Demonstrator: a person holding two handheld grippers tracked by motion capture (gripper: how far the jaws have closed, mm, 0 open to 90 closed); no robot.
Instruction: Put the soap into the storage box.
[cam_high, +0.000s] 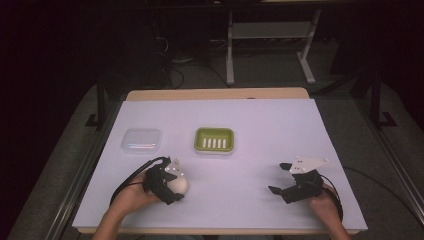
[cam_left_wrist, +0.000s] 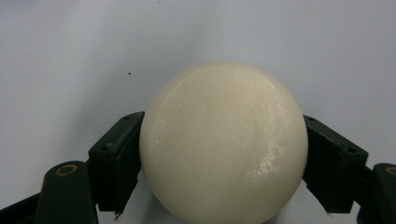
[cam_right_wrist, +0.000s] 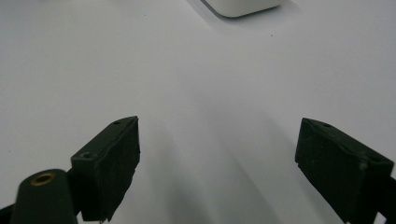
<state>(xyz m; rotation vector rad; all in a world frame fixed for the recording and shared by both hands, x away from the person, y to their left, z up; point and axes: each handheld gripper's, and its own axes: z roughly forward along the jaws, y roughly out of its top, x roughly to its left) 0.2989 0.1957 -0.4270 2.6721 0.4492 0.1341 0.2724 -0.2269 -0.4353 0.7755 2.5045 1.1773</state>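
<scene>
- One soap (cam_high: 179, 184), a cream-white ball, sits at the lower left of the high view; one green dish (cam_high: 214, 140) with five white slots lies at centre; one clear lid (cam_high: 141, 141) lies left of the dish.
- Two grippers: the left gripper (cam_high: 172, 187) is clamped on the soap, a jaw pressing each side of it, as its own view shows (cam_left_wrist: 224, 144).
- The right gripper (cam_high: 283, 179) stands at the lower right, jaws wide apart over bare sheet, holding nothing (cam_right_wrist: 217, 158).
- Both forearms enter from the bottom edge; the left hand (cam_high: 131, 196) and the right hand (cam_high: 325, 202) each wrap a gripper body.
- The worktop (cam_high: 260, 125) is covered by a white sheet, its wooden edge showing at the top.
- Beyond it the room is dark, with grey floor, cables and white stand legs at the upper centre.
</scene>
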